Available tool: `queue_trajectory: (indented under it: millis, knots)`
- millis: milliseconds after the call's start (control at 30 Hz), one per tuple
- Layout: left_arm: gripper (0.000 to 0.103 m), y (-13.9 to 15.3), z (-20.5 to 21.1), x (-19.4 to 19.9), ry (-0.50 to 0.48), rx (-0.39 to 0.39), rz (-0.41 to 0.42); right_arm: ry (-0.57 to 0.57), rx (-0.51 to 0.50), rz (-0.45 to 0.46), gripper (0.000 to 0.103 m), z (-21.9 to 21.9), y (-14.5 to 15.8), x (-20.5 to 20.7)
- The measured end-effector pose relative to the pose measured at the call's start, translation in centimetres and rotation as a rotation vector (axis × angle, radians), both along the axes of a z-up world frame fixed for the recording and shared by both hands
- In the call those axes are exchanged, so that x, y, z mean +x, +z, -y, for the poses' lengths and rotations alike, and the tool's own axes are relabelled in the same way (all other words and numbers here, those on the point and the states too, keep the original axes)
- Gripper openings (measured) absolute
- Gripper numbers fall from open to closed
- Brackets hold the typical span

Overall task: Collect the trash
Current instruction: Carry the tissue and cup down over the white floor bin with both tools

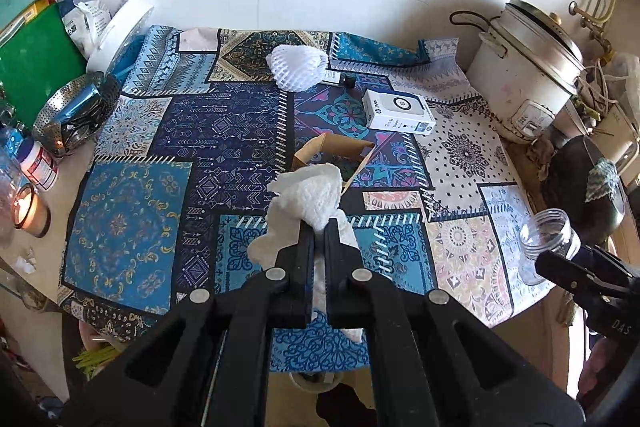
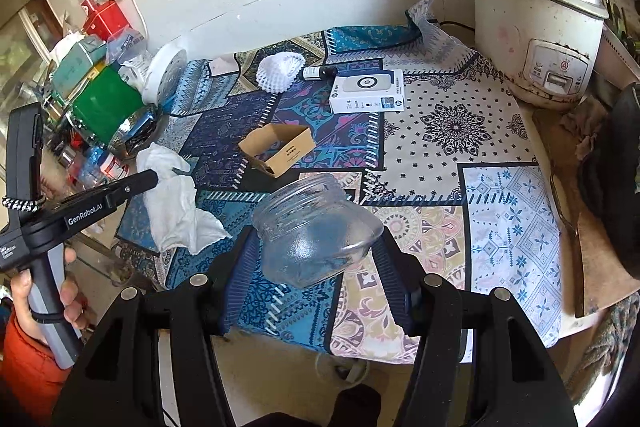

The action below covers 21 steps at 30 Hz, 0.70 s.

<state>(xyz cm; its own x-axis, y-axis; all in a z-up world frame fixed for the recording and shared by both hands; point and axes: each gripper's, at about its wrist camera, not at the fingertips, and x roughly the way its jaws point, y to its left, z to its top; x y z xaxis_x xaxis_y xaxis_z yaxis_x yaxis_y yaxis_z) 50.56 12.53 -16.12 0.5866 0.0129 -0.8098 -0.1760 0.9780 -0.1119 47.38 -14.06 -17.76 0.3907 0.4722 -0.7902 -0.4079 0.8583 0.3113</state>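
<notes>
Two claws, left claw (image 1: 318, 225) clenched on tissue (image 1: 310, 195) hiding box, right claw (image 2: 316, 247) grasping clear jar (image 2: 316, 231).

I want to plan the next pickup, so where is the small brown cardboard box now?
In the right wrist view the cardboard box lies open on the patterned cloth near the middle, in front of the white printed box and beyond the held clear jar.
</notes>
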Motion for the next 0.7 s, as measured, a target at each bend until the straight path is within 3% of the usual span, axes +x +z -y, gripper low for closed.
queue_trajectory:
  millis: [333,700]
  knots:
    - [0.002,0.9,0.8,-9.6,-0.11,0.005,0.035,-0.068,-0.03,0.03,0.055,-2.4,0.8,-9.0]
    - [0.002,-4.2,1.1,-18.7,-0.179,-0.006,-0.057,-0.159,-0.054,-0.049,0.055,-2.6,-3.9,-17.7]
